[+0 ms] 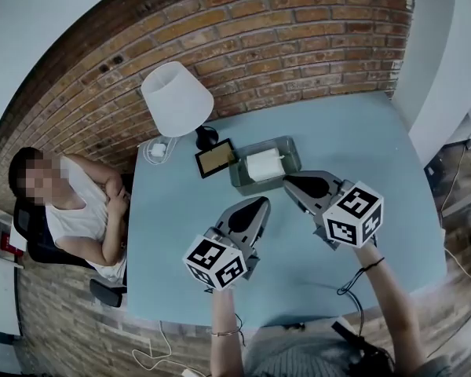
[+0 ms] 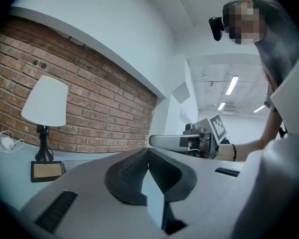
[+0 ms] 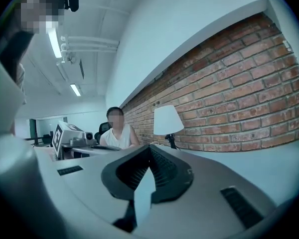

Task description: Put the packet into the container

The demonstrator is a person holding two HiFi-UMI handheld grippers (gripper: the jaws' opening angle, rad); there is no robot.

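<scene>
A white packet (image 1: 263,165) lies inside the clear rectangular container (image 1: 288,144) at the back middle of the blue table (image 1: 377,155). Both grippers hover over the table, nearer me than the container. My left gripper (image 1: 261,203) points at the container's near side, and its jaws meet with nothing between them (image 2: 148,151). My right gripper (image 1: 286,182) has its tips close to the container's near right corner; its jaws are also pressed together and empty (image 3: 149,147). Neither gripper touches the packet.
A white lamp (image 1: 177,100) on a black base, a small framed picture (image 1: 216,158) and a white charger with cable (image 1: 158,149) stand left of the container. A person (image 1: 78,210) sits at the table's left edge. A brick wall runs behind.
</scene>
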